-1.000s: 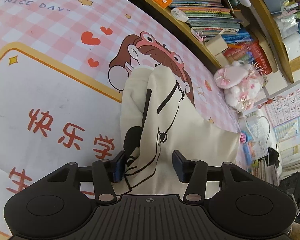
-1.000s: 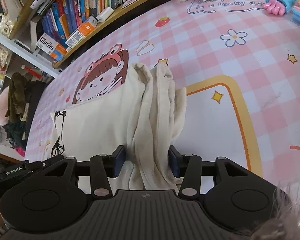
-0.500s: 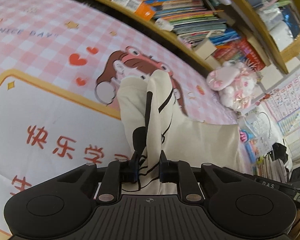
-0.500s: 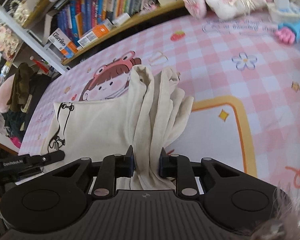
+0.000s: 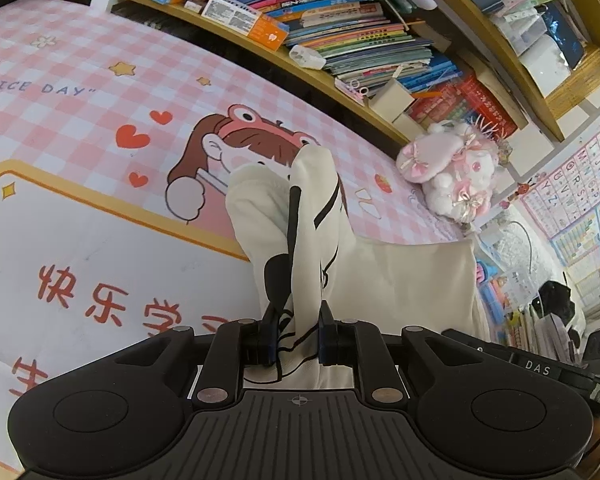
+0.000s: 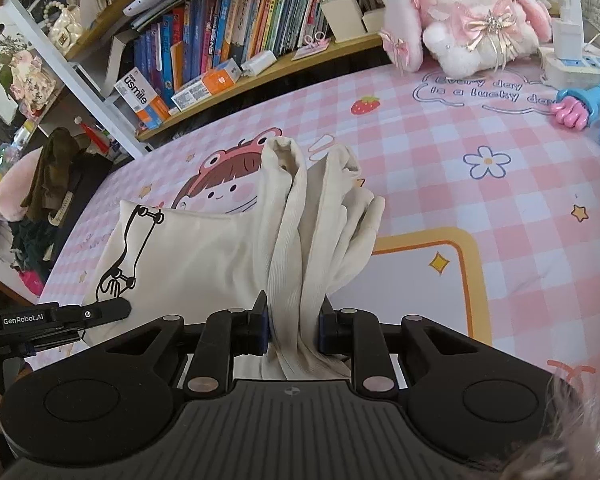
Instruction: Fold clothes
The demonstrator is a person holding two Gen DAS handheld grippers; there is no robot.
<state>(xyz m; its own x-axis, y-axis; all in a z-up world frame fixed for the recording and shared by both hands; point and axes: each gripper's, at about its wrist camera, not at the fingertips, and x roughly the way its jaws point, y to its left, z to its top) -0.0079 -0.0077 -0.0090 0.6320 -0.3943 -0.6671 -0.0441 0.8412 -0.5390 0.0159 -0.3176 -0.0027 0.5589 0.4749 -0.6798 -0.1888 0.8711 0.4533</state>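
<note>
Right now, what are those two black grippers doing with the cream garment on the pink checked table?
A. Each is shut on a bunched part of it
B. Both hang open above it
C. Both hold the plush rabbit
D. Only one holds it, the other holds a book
A: the left gripper and the right gripper each have their pads pressed on gathered cloth of the garment, which rises bunched between them.

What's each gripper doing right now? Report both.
Left gripper: shut on the cream garment.
Right gripper: shut on the same garment's bunched edge.
</note>
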